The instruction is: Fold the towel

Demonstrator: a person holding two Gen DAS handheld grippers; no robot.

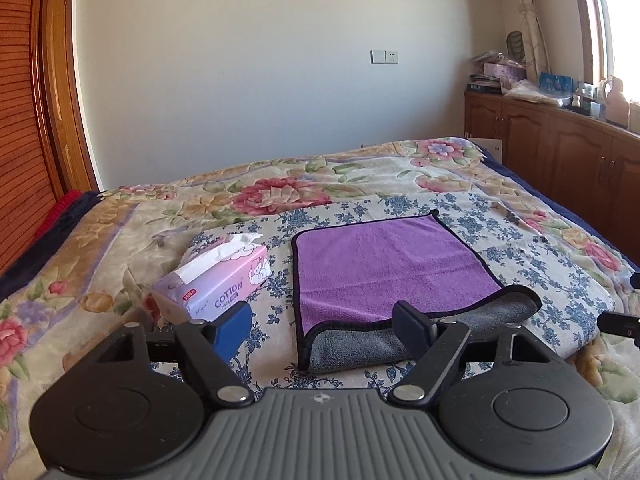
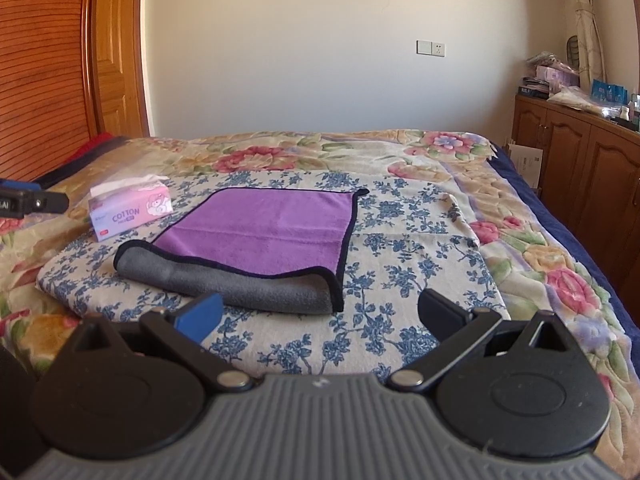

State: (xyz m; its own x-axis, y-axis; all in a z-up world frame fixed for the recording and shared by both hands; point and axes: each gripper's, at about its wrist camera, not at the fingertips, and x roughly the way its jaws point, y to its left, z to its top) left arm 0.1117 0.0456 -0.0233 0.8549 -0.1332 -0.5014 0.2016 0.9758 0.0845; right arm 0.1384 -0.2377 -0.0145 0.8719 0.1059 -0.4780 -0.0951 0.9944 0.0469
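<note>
Both the left gripper (image 1: 324, 326) and right gripper (image 2: 322, 312) gaped empty near the towel (image 1: 380, 264); only the left view showed the window (image 1: 616, 20).

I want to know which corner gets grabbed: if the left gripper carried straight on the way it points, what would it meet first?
Probably the towel: its turned-up grey near-left corner lies just ahead between the open left gripper fingers. Depth is unclear.

right tool (image 2: 320, 312) gapes wide over the blue-flowered cloth (image 2: 400, 248), near the purple towel's (image 2: 264, 224) grey turned-up edge.
</note>
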